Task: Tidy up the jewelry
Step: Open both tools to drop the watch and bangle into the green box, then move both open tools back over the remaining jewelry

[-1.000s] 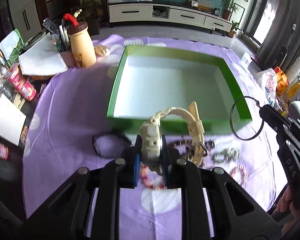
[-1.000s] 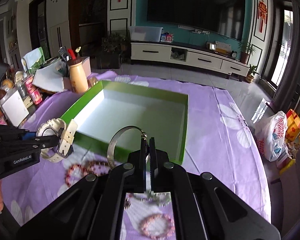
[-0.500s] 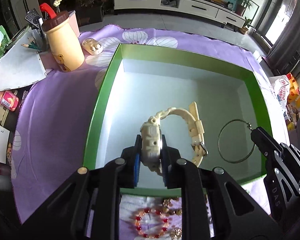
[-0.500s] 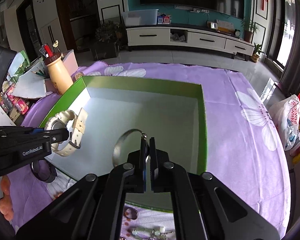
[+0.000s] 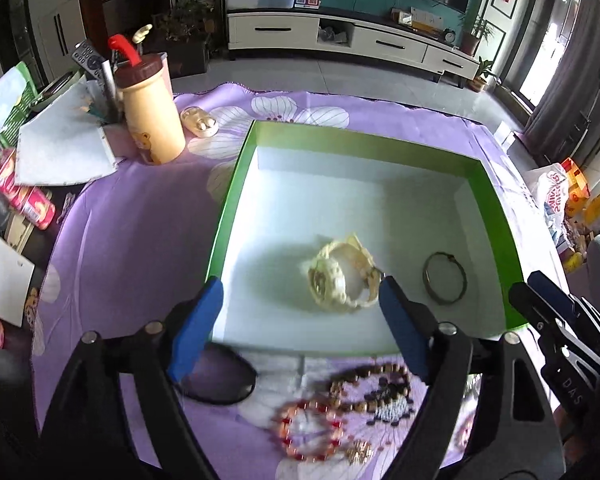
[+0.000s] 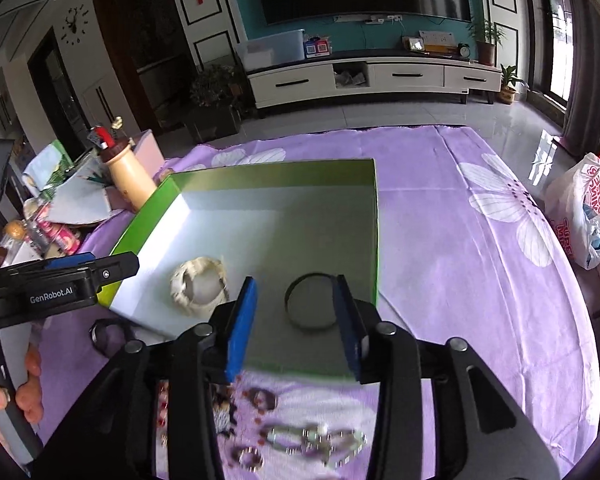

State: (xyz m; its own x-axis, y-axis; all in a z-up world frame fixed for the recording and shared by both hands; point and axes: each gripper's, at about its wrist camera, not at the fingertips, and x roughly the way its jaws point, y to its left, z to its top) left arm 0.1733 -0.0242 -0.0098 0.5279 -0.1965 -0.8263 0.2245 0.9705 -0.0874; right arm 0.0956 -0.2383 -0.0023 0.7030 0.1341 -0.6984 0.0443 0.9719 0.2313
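The green box (image 5: 236,184) looks like smooth card with a matt white floor. In it lie a cream watch (image 5: 340,276) of glossy plastic and a thin bangle (image 5: 444,280) of dull metal. Purple flowered cloth (image 5: 140,232) covers the counter (soft, slightly creased). The bead bracelets (image 5: 312,432) look shiny.

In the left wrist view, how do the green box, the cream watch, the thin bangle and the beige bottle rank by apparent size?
1. green box
2. beige bottle
3. cream watch
4. thin bangle

Watch and bangle lie side by side in the box, so their order is reliable.
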